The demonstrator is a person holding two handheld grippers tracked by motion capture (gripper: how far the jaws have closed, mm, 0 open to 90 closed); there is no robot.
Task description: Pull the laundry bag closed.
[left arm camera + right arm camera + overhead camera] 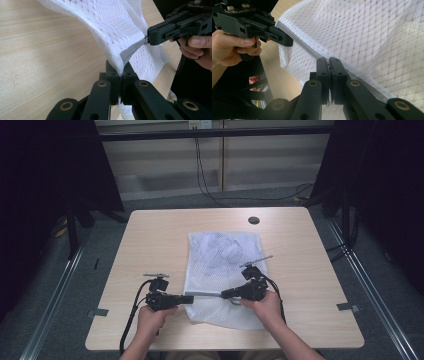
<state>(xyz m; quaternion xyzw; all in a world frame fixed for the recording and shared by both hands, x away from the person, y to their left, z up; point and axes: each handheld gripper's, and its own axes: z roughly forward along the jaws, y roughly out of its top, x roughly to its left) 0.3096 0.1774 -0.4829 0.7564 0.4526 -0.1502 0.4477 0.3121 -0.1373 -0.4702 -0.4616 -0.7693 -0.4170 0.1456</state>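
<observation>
— High view first: what lies on the pale wooden table (150, 240)?

— A white mesh laundry bag (220, 265), spread flat at the centre of the frame and running down towards the lower middle. I hold my left gripper (190, 299) at the bag's lower left edge and my right gripper (224, 294) just right of it, both low in the frame, tips facing each other with a grey zipper strip (206, 294) stretched between them.

— How do your left jaws stand?

— Pressed together on the bag. In the left gripper view my left gripper (122, 72), at lower centre, pinches a fold of the mesh (112, 27), which rises from the pinch to the top of the frame. The zipper strip (132, 50) runs up and right to the other gripper (148, 39), at the upper right, whose tips are closed on its end.

— And the right?

— Clamped too. In the right gripper view my right gripper (329, 61) bites the zipper strip (304, 46) at centre frame, with mesh (367, 32) across the upper right. The strip leads to the upper left, where my left gripper (291, 42) holds the bag's edge.

— Is the bag lifted?

— Along the held edge, yes; the rest lies on the table.
</observation>
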